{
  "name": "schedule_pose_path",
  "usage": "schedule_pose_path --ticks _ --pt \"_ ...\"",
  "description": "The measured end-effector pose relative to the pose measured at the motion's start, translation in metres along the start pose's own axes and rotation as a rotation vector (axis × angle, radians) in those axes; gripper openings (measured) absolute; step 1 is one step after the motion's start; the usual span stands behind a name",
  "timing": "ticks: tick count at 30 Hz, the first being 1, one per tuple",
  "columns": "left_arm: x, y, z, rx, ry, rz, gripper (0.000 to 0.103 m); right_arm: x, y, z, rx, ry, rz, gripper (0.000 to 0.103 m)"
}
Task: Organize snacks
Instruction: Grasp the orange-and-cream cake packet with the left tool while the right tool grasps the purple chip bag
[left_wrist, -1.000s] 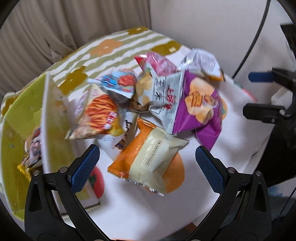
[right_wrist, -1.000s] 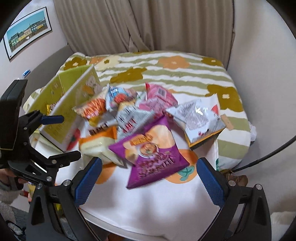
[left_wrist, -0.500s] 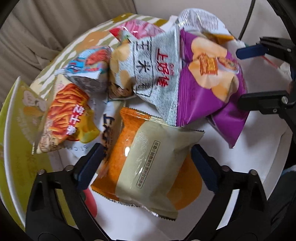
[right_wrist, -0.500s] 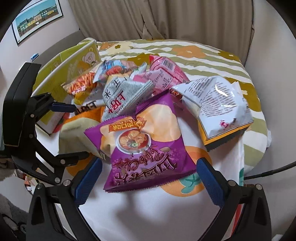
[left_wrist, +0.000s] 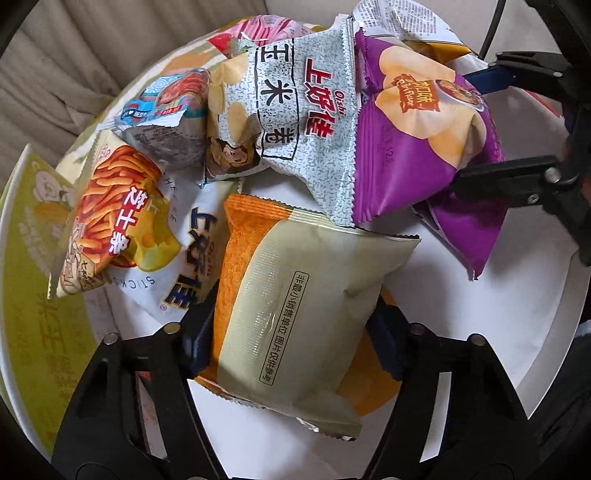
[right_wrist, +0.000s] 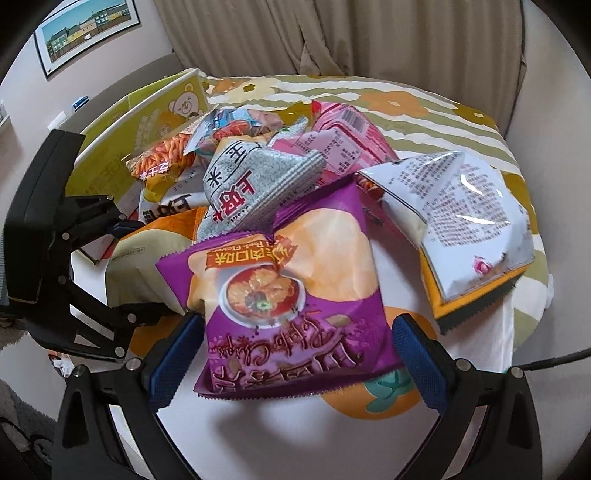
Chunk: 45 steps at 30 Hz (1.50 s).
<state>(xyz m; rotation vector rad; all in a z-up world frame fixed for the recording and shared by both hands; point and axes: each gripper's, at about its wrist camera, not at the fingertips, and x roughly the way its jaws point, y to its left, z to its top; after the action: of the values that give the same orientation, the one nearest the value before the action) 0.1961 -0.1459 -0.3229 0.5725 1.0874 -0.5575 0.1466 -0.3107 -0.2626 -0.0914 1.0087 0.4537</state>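
Straddling orange-and-cream packet (left_wrist: 295, 314), left claw (left_wrist: 295, 339); right claw (right_wrist: 295, 354) around purple bag (right_wrist: 291, 295).

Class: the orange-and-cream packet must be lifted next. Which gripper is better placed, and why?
Left. The left gripper has its open jaws either side of the orange-and-cream packet; the right gripper straddles the purple bag.

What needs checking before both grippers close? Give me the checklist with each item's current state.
1. Left gripper straddles the orange-and-cream packet: ok.
2. Right gripper straddles the purple chip bag: ok.
3. Both grippers open: ok.
4. Purple chip bag free of neighbours: not ok, the grey rice-cracker bag overlaps its far edge.
5. Orange-and-cream packet free of neighbours: not ok, the grey bag's corner lies on its far end.
6. Space in the green box: cannot tell.
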Motion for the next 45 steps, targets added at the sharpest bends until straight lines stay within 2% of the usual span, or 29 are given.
schedule_pose_path --ticks 13,14,18,26,36,40,45 --pt "-0.029 -0.02 -0.039 -0.088 0.024 0.002 0.065 0.02 0.004 0.006 -0.045 0.022 0.025 0.102" --pt "-0.03 -0.02 -0.042 -0.099 0.026 0.002 0.065 0.019 0.004 0.004 -0.052 0.021 0.026 0.1" --pt "-0.036 -0.018 -0.054 -0.123 0.028 0.004 0.064 0.016 0.006 -0.001 -0.081 0.022 0.032 0.083" --pt "-0.052 -0.024 -0.069 -0.144 0.024 0.012 0.064 0.004 0.013 -0.014 -0.088 0.011 0.023 0.072" --pt "-0.124 -0.028 -0.072 -0.19 -0.051 0.029 0.064 -0.046 0.018 -0.017 -0.014 -0.03 -0.003 0.071" --pt "-0.167 -0.013 -0.075 -0.243 -0.099 0.029 0.064 -0.077 0.03 -0.005 -0.011 -0.057 -0.035 0.071" --pt "-0.217 0.022 -0.074 -0.291 -0.179 0.065 0.064 -0.116 0.052 0.019 -0.007 -0.115 -0.073 0.071"
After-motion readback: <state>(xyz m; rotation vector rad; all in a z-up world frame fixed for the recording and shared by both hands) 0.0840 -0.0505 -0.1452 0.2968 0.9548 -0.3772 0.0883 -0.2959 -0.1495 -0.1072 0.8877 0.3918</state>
